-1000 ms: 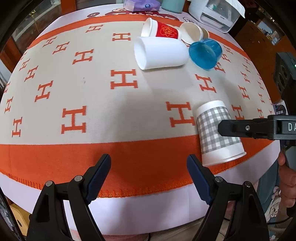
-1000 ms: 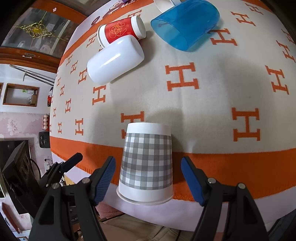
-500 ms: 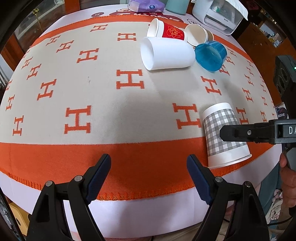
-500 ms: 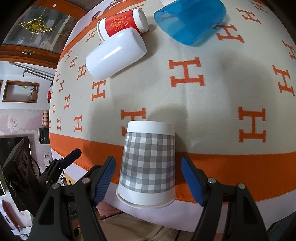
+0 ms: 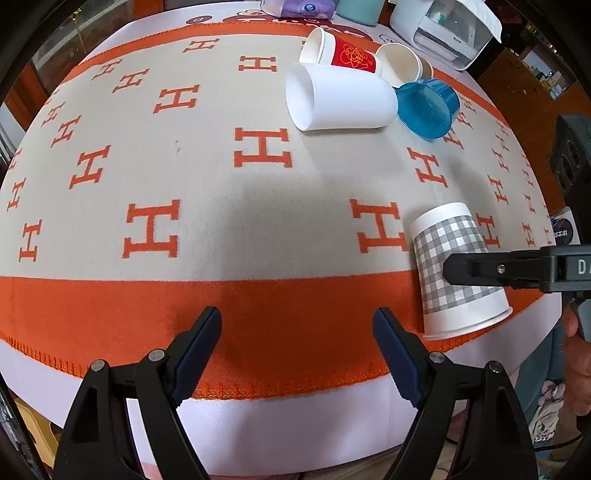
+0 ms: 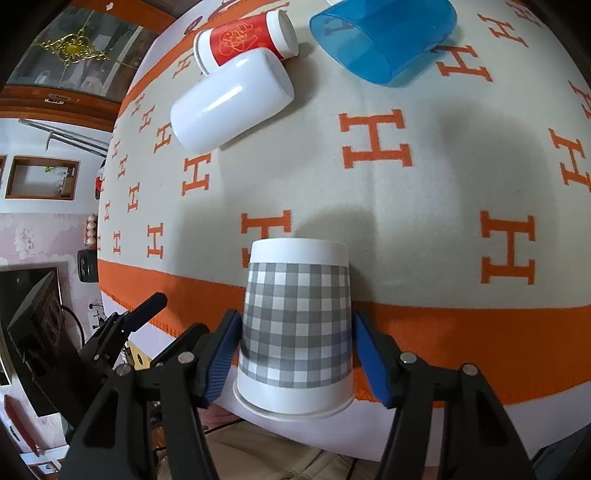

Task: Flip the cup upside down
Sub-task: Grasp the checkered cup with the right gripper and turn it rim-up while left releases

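The right gripper (image 6: 297, 341) has its blue fingers (image 6: 221, 347) pressed against both sides of the cup (image 6: 295, 317). The left gripper (image 5: 297, 350) hangs spread wide, holding nothing.

The blanket (image 5: 207, 173) on the table carries a repeated orange letter "H" pattern, visible in both views. The black arm of the right gripper (image 5: 517, 269) shows white letters "DA" at the frame edge, the rest cut off. Print on the red cup (image 5: 352, 57) and the purple pack (image 5: 299, 7) is not readable.

Tabletop (image 5: 221, 177) w/ orange-H blanket; pink floral wall (image 6: 33, 236), wood-framed niche (image 6: 40, 177), dark TV (image 6: 29, 314) beyond left edge.
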{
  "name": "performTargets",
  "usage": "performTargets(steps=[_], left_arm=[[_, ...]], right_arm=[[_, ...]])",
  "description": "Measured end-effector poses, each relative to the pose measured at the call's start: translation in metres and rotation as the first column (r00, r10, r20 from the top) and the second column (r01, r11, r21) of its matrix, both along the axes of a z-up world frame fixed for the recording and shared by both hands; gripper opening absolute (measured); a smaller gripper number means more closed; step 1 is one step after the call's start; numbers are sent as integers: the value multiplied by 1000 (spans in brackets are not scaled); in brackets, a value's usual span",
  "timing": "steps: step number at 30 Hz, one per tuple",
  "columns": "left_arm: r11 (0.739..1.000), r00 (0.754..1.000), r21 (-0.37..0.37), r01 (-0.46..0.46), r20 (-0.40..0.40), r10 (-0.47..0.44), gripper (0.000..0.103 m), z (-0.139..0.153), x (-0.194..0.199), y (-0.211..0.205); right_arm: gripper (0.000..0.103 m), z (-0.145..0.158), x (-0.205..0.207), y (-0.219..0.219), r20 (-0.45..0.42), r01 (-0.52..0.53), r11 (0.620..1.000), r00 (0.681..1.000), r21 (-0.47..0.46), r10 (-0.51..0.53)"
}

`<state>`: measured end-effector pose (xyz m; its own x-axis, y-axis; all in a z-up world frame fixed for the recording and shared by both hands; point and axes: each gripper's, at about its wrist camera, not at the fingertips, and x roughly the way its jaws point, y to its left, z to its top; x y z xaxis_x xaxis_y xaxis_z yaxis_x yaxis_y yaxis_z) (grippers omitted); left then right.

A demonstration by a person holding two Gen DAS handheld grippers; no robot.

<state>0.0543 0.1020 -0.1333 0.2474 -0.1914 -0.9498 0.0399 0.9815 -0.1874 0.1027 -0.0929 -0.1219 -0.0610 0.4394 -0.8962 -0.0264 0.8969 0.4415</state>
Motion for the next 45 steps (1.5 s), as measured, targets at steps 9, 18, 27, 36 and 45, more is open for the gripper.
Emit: performTargets(steps=[9, 18, 27, 36, 45], left_arm=[[999, 997, 17, -33, 77, 32, 82, 13, 7, -3], [988, 970, 43, -145, 203, 134, 83, 28, 14, 6], [985, 966, 36, -168, 205, 158, 82, 10, 4, 5], [984, 961, 45, -174, 226, 159, 83, 11, -5, 4], [985, 963, 31, -169, 217, 159, 84, 12, -9, 2]], right_arm=[[61, 27, 7, -5, 304, 68, 997, 951, -46, -51], [62, 18, -16, 10, 648, 23, 997, 761, -80, 34], [62, 11, -67, 21, 741, -79, 976, 639, -201, 205], [63, 8, -83, 31, 761, -79, 962, 596, -262, 257], [71, 14, -88, 29, 760, -74, 971, 610, -226, 223]])
